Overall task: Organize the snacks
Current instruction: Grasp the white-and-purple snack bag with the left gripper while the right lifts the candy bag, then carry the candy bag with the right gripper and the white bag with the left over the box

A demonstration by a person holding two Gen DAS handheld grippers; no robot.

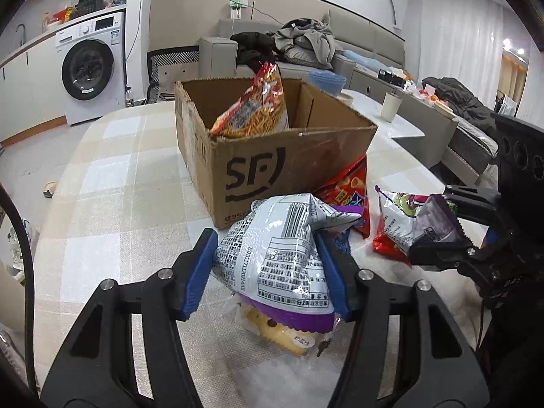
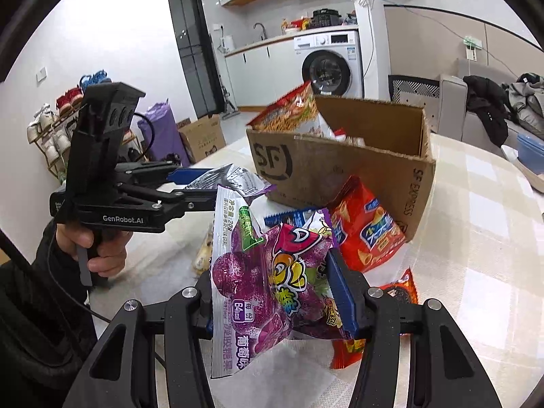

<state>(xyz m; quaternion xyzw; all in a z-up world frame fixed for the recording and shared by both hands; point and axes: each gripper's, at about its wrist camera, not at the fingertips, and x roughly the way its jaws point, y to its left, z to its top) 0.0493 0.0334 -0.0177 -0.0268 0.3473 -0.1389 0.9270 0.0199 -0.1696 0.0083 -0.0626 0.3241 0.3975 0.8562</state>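
SF cardboard box (image 1: 272, 156) w/ one noodle-snack bag inside sits mid-table. Left gripper (image 1: 268, 272) clamps a silver-purple bag (image 1: 278, 255); right gripper (image 2: 275, 295) clamps the grape gummy pack (image 2: 258, 282). Lift each clear of the rim, drop inside, one at a time.

Table (image 1: 112, 176) under a pale checked cloth. Cardboard box (image 1: 272, 166) stands at centre. At its 5 o'clock, against the box, lies a red snack bag (image 2: 365, 227); at 6 o'clock, a clear-wrapped pastry (image 1: 282, 333); at 2 o'clock, a white cup (image 1: 390, 106).
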